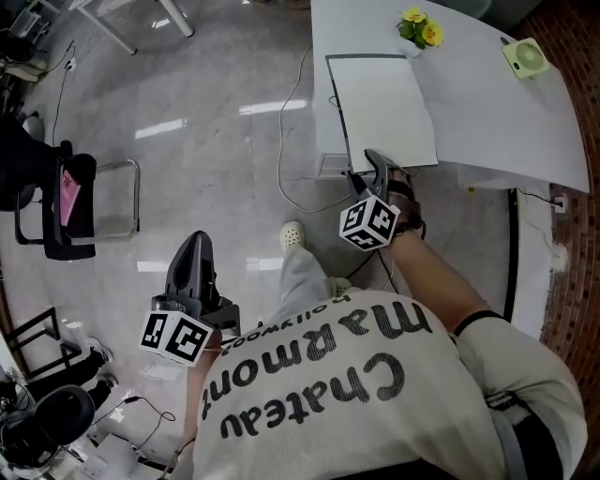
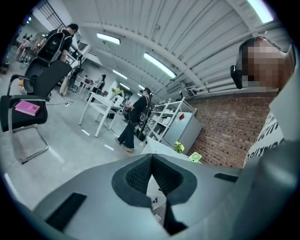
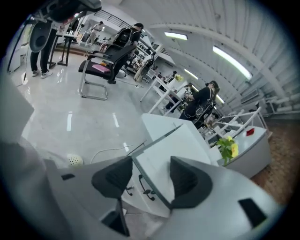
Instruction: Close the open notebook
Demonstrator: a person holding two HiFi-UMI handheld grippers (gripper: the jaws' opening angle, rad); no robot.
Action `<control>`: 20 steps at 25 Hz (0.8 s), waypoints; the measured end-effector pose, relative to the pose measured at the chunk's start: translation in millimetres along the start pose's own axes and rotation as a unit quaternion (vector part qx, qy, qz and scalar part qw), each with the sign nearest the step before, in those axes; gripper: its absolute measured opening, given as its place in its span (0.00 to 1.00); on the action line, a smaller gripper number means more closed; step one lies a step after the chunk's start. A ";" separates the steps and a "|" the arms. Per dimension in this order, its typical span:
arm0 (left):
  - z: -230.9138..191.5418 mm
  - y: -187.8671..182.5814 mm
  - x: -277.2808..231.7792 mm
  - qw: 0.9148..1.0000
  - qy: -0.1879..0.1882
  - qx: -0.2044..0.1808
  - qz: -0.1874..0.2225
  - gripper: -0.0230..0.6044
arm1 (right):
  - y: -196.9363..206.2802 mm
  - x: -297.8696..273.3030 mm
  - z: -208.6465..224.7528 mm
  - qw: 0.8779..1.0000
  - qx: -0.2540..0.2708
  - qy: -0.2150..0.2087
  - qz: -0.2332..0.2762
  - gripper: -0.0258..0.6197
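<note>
White notebook [image 1: 380, 108] lies flat on table [image 1: 487, 122], closure unconfirmed; right gripper [image 3: 151, 159] wide astride its near edge, not clamped; left gripper [image 2: 151, 155] closed, idle lower left.

Notebook [image 1: 380, 108]: on the bench [image 1: 487, 122], at its left edge.
Flowers [image 1: 419, 28]: behind the notebook.
Fan [image 1: 527, 58]: on the bench, right of the flowers.
Chair [image 1: 70, 202]: on the floor [image 1: 206, 141], well left of the bench.

Floor [image 1: 206, 141] L of table [image 1: 497, 122] open bar a cable [image 1: 286, 178]; flowers [image 1: 419, 28] & green fan [image 1: 527, 58] stand behind notebook [image 1: 384, 108], tabletop R bare.
</note>
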State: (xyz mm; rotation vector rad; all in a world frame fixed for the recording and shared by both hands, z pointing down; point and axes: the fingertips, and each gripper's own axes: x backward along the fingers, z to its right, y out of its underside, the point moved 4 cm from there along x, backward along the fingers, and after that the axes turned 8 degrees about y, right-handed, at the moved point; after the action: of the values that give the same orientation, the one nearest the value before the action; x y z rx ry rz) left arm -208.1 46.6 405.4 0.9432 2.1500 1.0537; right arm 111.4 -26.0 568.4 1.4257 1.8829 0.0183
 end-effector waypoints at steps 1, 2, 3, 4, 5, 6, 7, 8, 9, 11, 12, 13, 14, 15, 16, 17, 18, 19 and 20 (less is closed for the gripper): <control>0.7 0.6 -0.3 1.000 0.002 -0.001 -0.002 0.04 | 0.7 0.3 1.2 1.000 0.015 0.006 0.000 0.40; 1.2 1.4 -0.3 1.000 0.003 -0.002 -0.004 0.04 | 1.1 0.4 2.7 0.999 0.030 0.011 -0.001 0.37; 1.6 2.4 0.4 1.000 0.003 -0.001 -0.005 0.04 | 1.3 0.6 4.0 0.999 0.042 0.015 -0.001 0.36; 1.7 3.5 1.6 1.000 0.003 0.000 -0.005 0.04 | 1.4 1.0 5.0 0.999 0.049 0.015 -0.002 0.35; 1.6 4.3 3.3 1.000 0.001 0.000 -0.005 0.04 | 1.4 1.8 5.7 0.999 0.050 0.013 -0.002 0.34; 1.4 4.5 5.0 1.000 0.000 0.001 -0.004 0.04 | 1.3 2.9 6.4 0.999 0.046 0.011 -0.003 0.33; 1.3 4.1 6.6 1.000 0.000 0.000 -0.003 0.04 | 1.1 4.2 7.1 0.999 0.040 0.009 -0.003 0.31; 1.4 3.4 8.0 1.000 -0.001 -0.001 -0.001 0.04 | 0.9 5.7 7.7 0.999 0.033 0.007 -0.002 0.30; 1.8 2.2 9.2 1.000 0.000 -0.003 0.001 0.04 | 0.7 7.2 8.4 1.000 0.028 0.005 -0.001 0.27; 3.2 -0.7 10.5 1.000 0.003 -0.005 0.005 0.04 | 0.3 9.8 10.6 1.000 0.020 0.001 -0.004 0.22; 4.2 -2.1 10.8 1.000 0.004 -0.005 0.006 0.04 | -0.2 11.0 12.0 1.000 0.016 -0.001 -0.007 0.19; 5.2 -3.3 11.1 1.000 0.005 -0.004 0.007 0.04 | -0.5 12.1 13.5 1.000 0.011 -0.004 -0.010 0.16; 6.3 -4.3 11.4 1.000 0.006 -0.002 0.009 0.04 | -0.7 13.1 14.9 1.000 0.005 -0.009 -0.013 0.15; 7.4 -5.0 11.7 1.000 0.007 0.000 0.010 0.04 | -0.6 14.2 16.2 1.000 -0.003 -0.015 -0.015 0.14; 8.5 -5.6 11.9 1.000 0.008 0.002 0.011 0.04 | -0.3 15.2 17.5 1.000 -0.013 -0.022 -0.017 0.14; 9.7 -5.8 11.8 1.000 0.010 0.004 0.013 0.04 | 0.1 16.1 18.8 0.999 -0.027 -0.030 -0.019 0.13; 11.0 -5.7 11.1 1.000 0.011 0.005 0.014 0.04 | 0.3 16.7 20.5 0.998 -0.044 -0.039 -0.022 0.13; 12.4 -5.1 9.7 1.000 0.013 0.005 0.014 0.04 | 0.5 17.0 22.3 0.997 -0.060 -0.047 -0.026 0.13; 14.1 -4.3 7.3 1.000 0.016 0.005 0.014 0.04 | 0.8 17.0 24.1 0.995 -0.075 -0.056 -0.029 0.13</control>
State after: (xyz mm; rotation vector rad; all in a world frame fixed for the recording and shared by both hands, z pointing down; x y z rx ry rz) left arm -203.7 56.5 393.1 0.9708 2.1761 1.0782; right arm 124.2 -21.6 542.2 1.2439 1.7910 0.0500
